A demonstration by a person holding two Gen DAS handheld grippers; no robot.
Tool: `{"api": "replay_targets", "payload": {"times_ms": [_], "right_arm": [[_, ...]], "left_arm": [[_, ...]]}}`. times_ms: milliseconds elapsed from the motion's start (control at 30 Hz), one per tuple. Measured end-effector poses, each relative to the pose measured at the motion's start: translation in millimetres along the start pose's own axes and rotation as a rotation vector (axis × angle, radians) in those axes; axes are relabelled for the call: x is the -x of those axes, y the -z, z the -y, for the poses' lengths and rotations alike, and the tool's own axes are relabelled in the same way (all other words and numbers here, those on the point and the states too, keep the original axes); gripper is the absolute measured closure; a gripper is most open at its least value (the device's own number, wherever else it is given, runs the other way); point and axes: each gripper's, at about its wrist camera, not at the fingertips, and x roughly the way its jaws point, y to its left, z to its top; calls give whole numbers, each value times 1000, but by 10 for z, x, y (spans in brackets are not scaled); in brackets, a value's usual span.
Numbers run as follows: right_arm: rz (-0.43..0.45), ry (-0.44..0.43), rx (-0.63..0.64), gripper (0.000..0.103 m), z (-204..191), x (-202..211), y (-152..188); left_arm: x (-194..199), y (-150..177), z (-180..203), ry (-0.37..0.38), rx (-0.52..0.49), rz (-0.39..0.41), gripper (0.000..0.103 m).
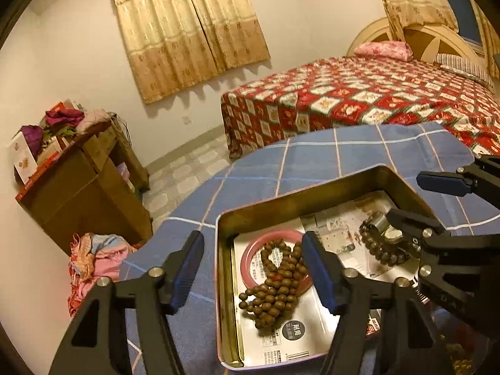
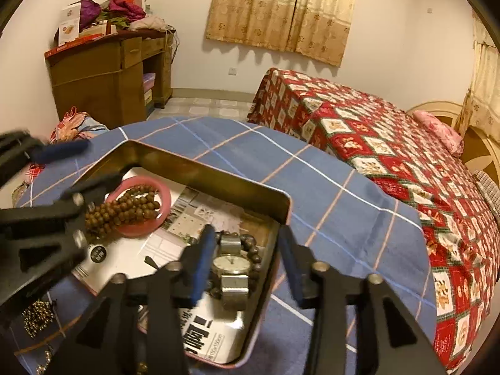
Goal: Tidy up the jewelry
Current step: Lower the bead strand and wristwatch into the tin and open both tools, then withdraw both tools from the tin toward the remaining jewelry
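A counter [image 1: 359, 153] under a blue checked cloth carries a metal tin [image 1: 312, 193] lined with printed paper. The left tool [image 1: 253, 268] hangs spread and empty, one pad outside the tin's left wall; wooden prayer beads [image 1: 275, 284] on a pink bangle [image 1: 272, 237] lie just ahead. The right tool [image 2: 247, 265], also spread and gripping nothing, straddles the tin's right wall, a wristwatch [image 2: 232, 265] between its pads. Both pieces look just deposited. Next likely calls for lifting clear toward the loose gold beads [image 2: 37, 315] outside the tin.

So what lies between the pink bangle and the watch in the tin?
Only printed paper lining the tin between pink bangle and watch, seen in the right wrist view.
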Motion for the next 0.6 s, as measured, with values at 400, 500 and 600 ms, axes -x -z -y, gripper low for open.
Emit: {"api": "replay_targets", "payload": {"times_ms": [400,500,600], "right_arm": [[10,15,-31,40,117,173,117],[7,13,-65,39,183,290,179],[-2,13,-86,39,231,411,285]], "left_arm": [[85,14,-97,-32,35,-9,37],[225,74,-226,-43,66,0,37],[361,212,-351,-64,96,-14,37]]}}
